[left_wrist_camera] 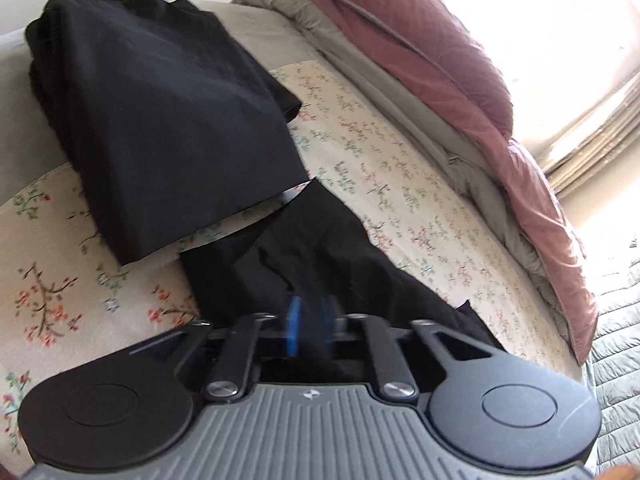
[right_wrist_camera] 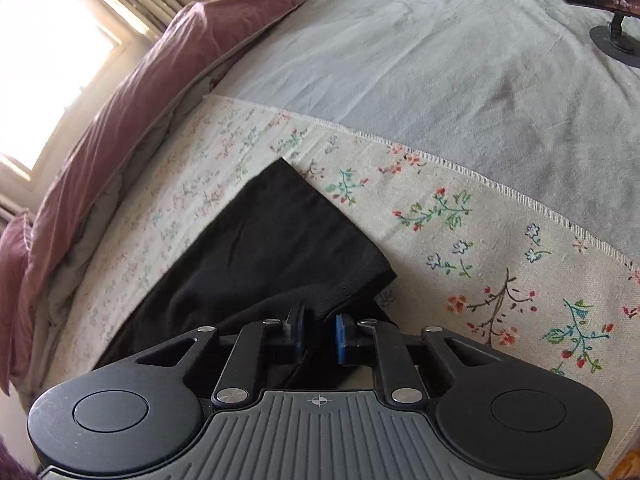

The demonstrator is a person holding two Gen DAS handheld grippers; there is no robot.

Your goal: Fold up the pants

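On the bed, over a floral sheet (right_wrist_camera: 460, 240), the black pants (right_wrist_camera: 272, 240) lie stretched out in front of me, and I have both tools down at the near end of the cloth. A second black garment, already folded (left_wrist_camera: 160, 120), sits farther up the same sheet in the left view, its near edge just overlapping the pants; a pink quilt (left_wrist_camera: 460, 80) is bunched along the far side of the bed.

I judge this to be the pick-up for a fold: I am taking the near end at two spots so that I can carry it over the rest of the garment. The far end of the pants lies flat and square on the sheet in the right view, which gives me a clear edge to aim for. The next move calls for both grips to be firm before I lift, then for both hands to rise and travel together so the cloth does not twist or drag the folded pile.

My right gripper (right_wrist_camera: 318, 336) has its jaws narrowed around a raised ridge of the pants, with a small gap left between the blue pads (right_wrist_camera: 340, 338); the cloth looks pinched, and I take it as held. My left gripper (left_wrist_camera: 310, 330) is blurred; its jaws stand partly apart over the black cloth, and I cannot tell whether the pads press on it.
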